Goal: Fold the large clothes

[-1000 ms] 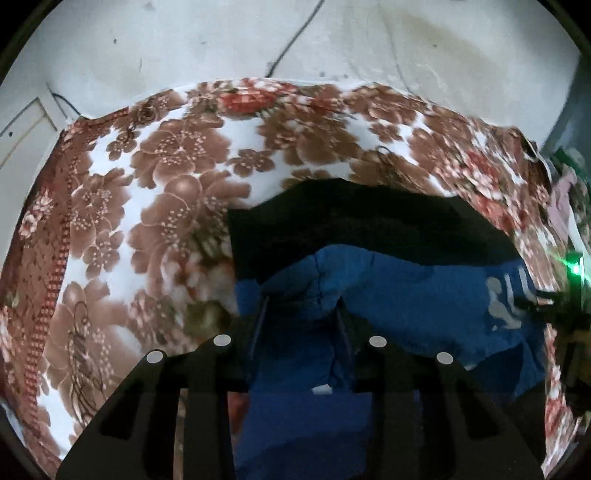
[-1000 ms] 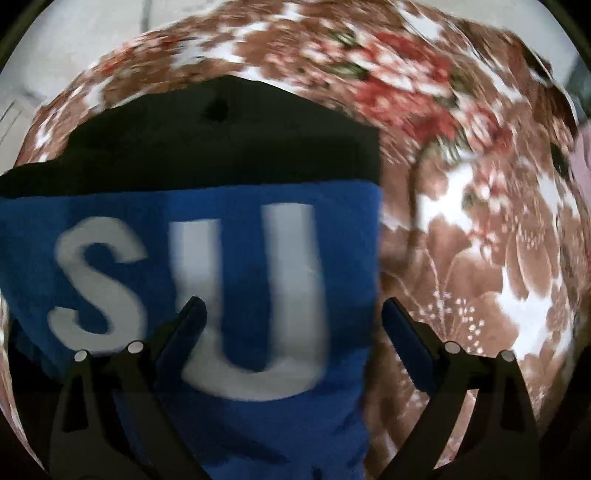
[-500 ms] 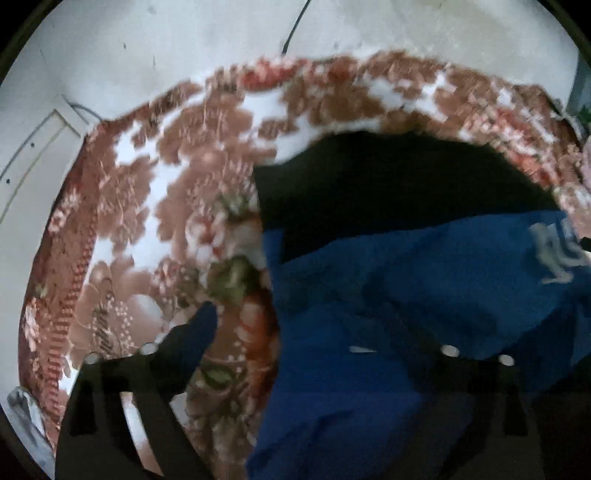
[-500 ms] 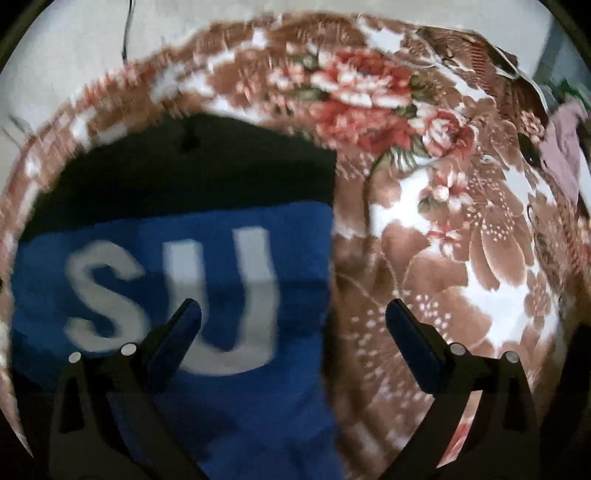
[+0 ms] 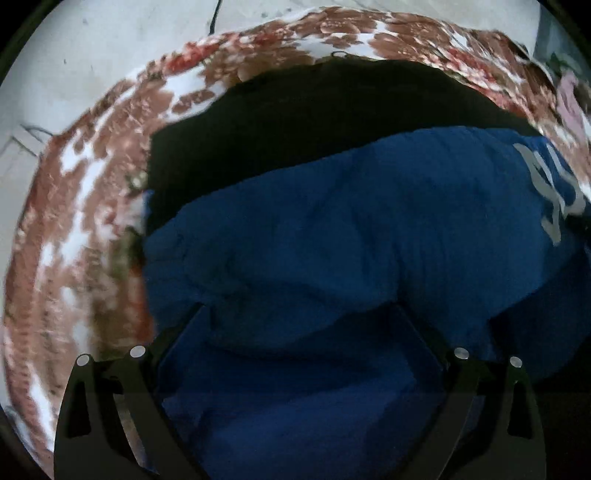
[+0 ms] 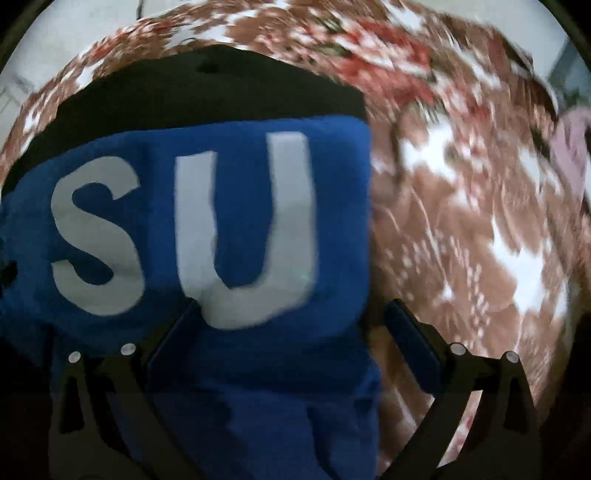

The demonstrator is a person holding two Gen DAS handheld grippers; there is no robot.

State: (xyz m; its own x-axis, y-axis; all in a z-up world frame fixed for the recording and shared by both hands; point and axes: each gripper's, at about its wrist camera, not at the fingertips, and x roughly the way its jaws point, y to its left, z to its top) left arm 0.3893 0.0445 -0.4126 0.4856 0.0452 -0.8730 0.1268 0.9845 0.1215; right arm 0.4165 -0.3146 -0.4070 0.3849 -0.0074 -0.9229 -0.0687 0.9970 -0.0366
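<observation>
A large blue garment (image 5: 332, 221) with grey letters "SU" (image 6: 258, 221) and a black band (image 5: 314, 122) along its far side lies folded on a floral bedsheet (image 5: 74, 221). My left gripper (image 5: 299, 306) hangs close above the blue cloth. Its jaws are opening wide, and the cloth bulges between them without being pinched. My right gripper (image 6: 291, 302) stands open over the garment's right edge. Its left finger is over the blue cloth (image 6: 166, 147) and its right finger over the bedsheet (image 6: 461, 221).
A pink cloth (image 6: 569, 147) lies at the bed's far right edge, also seen as a pink cloth (image 5: 569, 107) in the left wrist view. Pale floor (image 5: 92, 55) with a dark cable (image 5: 214, 14) runs beyond the bed's far edge.
My left gripper let go of a pinched fold of blue cloth, spread its jaws wide and sank closer to the garment. My right gripper drifted sideways and stayed open.
</observation>
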